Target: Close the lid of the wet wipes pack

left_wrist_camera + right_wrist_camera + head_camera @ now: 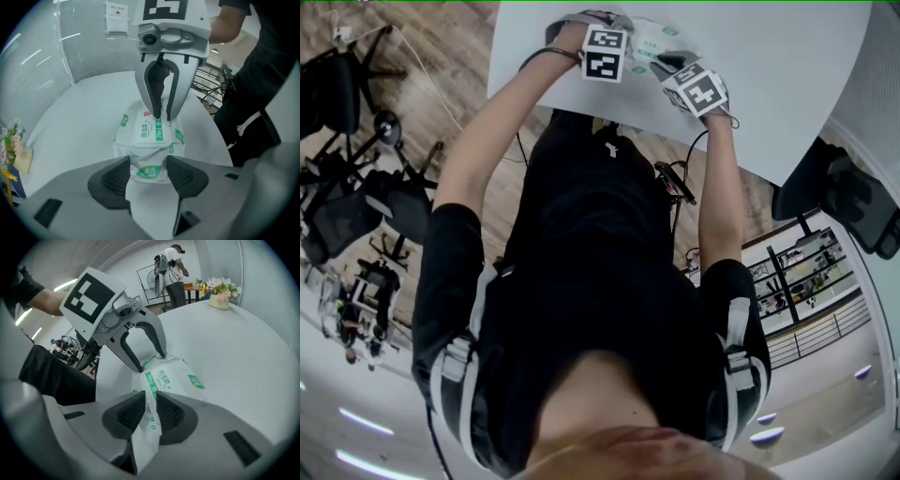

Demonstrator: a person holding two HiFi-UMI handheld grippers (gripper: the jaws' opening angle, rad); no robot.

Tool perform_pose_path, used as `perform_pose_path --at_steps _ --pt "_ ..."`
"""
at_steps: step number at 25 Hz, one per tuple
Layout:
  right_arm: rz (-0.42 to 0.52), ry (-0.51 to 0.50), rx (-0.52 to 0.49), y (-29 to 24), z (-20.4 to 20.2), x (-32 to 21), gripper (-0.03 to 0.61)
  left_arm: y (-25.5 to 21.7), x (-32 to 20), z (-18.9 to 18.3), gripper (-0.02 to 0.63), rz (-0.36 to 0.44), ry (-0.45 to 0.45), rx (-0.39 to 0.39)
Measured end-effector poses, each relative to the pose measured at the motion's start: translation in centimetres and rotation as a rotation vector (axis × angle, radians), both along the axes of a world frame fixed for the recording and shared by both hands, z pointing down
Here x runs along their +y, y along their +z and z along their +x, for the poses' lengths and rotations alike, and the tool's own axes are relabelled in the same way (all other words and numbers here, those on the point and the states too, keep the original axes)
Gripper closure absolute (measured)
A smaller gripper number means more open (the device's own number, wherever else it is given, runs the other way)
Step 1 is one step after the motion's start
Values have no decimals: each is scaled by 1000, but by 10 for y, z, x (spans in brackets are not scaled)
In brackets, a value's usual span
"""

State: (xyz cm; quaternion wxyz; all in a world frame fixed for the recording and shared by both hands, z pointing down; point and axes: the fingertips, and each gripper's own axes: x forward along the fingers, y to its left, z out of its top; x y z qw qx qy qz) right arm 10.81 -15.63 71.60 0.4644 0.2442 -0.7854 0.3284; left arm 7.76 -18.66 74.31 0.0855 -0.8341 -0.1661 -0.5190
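Observation:
A white wet wipes pack (150, 136) with green print lies on the white round table (787, 75); its rectangular lid (148, 132) looks flat against the top. My left gripper (149, 174) is shut on the near end of the pack, pads against both sides. From the opposite end, my right gripper (151, 412) pinches the pack's thin end seam (145, 437) between its pads. In the head view the pack (652, 37) sits between the left gripper (623, 39) and the right gripper (670, 64). Each gripper faces the other: right gripper (161, 117), left gripper (150, 361).
A small pot of flowers (220, 294) stands far across the table. A person (171, 268) stands by a desk in the background. Office chairs (347, 206) stand on the wooden floor to the left, another chair (853, 197) to the right.

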Motion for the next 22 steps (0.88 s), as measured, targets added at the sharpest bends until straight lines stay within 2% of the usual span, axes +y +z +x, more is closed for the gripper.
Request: perform_pose_path --at_steps 11,18,21,22 --pt "71 -36 235 17 -1 0 512 -1 -1 1 373 3 -8 4" --pt "88 -59 272 19 -1 2 511 0 1 1 373 10 -16 -8" --pt "100 -15 238 16 3 5 509 -1 3 4 373 27 -18 -7" --pt "105 12 214 14 2 5 488 -3 3 4 374 29 -26 -3"
